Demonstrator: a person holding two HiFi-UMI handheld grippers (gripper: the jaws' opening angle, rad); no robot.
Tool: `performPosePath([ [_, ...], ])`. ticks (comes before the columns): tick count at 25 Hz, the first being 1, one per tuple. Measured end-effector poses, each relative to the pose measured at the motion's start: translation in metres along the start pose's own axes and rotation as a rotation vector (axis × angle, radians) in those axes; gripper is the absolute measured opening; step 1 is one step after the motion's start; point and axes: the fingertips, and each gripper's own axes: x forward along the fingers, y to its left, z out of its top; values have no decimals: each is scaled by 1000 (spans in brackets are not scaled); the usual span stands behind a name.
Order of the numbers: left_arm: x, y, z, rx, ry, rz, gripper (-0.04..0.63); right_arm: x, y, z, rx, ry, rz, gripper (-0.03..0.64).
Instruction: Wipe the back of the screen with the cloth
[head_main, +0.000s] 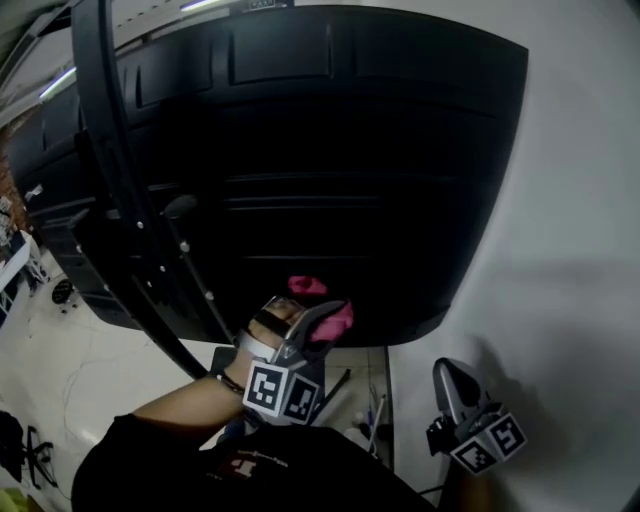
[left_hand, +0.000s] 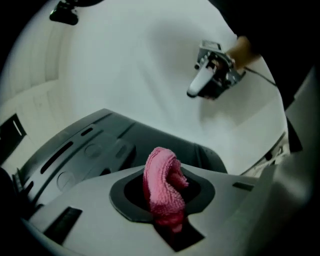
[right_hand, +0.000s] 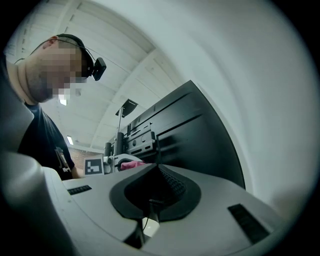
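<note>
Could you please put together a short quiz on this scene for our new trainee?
1. Which of these is the left tool gripping?
A) a pink cloth
B) a blue sponge
C) nothing at all

2. True or false: the right tool is clamped on the edge of the black screen.

3. Fill the gap: in the head view, the pink cloth sits near the screen's ____ edge (upper or lower).

Key: 1 A; 2 false, its jaws are together on nothing, off to the side of the screen; 3 lower.
</note>
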Motion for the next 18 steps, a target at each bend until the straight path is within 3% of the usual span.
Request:
performPosePath([
  [3, 5, 7, -44, 264, 213, 92, 84, 7, 10, -8, 12, 24, 26, 6],
  [5, 24, 11, -52, 298, 283, 101, 84, 11, 16, -12, 15, 36, 46, 6],
  [8, 54, 5, -61, 276, 312, 85, 71, 13, 16, -14, 25, 33, 52, 6],
  [12, 89, 0, -49, 286, 262, 81, 71, 9, 9, -18, 32, 33, 37, 6],
  [18, 166, -39, 23, 348, 102, 21, 71, -16, -11, -18, 42, 25, -45, 6],
])
